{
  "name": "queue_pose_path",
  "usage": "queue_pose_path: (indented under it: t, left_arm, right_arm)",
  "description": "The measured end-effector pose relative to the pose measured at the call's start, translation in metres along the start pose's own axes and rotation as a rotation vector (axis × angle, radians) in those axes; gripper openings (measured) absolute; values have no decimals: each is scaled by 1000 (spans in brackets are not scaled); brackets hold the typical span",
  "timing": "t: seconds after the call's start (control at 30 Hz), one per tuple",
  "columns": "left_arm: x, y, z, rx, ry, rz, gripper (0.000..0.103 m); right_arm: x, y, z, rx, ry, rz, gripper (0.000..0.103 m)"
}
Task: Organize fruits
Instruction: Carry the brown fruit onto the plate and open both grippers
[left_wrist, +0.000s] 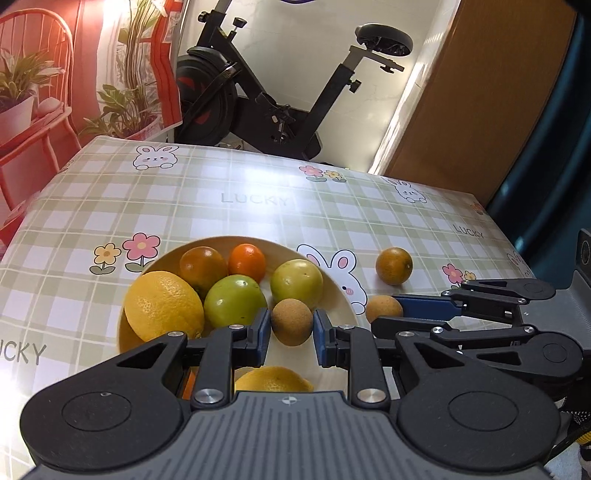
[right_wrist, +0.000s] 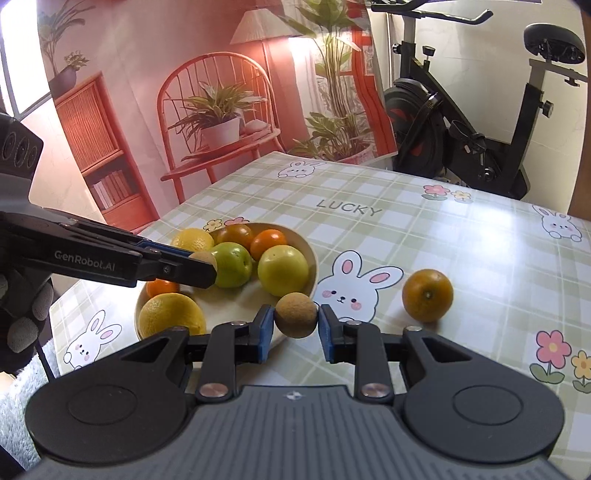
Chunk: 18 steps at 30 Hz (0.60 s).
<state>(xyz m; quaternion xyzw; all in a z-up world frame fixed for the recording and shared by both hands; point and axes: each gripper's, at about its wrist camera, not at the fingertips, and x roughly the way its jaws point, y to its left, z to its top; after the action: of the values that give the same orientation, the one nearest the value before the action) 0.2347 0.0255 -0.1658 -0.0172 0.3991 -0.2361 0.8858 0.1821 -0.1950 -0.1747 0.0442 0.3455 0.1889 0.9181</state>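
A cream bowl (left_wrist: 340, 291) (right_wrist: 314, 258) holds lemons, green fruits and oranges. My left gripper (left_wrist: 291, 332) is over the bowl, its pads either side of a small brown fruit (left_wrist: 291, 322) and close to it, with slight gaps. It also shows in the right wrist view (right_wrist: 199, 266). My right gripper (right_wrist: 295, 325) is at the bowl's right rim, shut on a second small brown fruit (right_wrist: 296, 314) (left_wrist: 382, 308). A dark orange (left_wrist: 393, 266) (right_wrist: 427, 294) lies on the table right of the bowl.
The table has a green checked cloth (left_wrist: 229, 206) (right_wrist: 424, 236) with bunny and flower prints. An exercise bike (left_wrist: 258, 92) (right_wrist: 480, 122) stands behind the far edge. A red printed backdrop (right_wrist: 184, 110) hangs at the left.
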Motion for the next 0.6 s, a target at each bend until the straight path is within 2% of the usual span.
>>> queue_pose_path:
  t: [0.17, 0.4, 0.6]
  left_arm:
    - [14, 4, -1, -26, 16, -15, 26]
    - [18, 16, -8, -56, 54, -3, 26]
    - [17, 40, -15, -136, 76, 22, 26]
  right_arm:
    - [34, 22, 12, -96, 56, 28, 28]
    - [67, 28, 17, -130, 126, 33, 28]
    - [85, 38, 17, -139, 152, 51, 28]
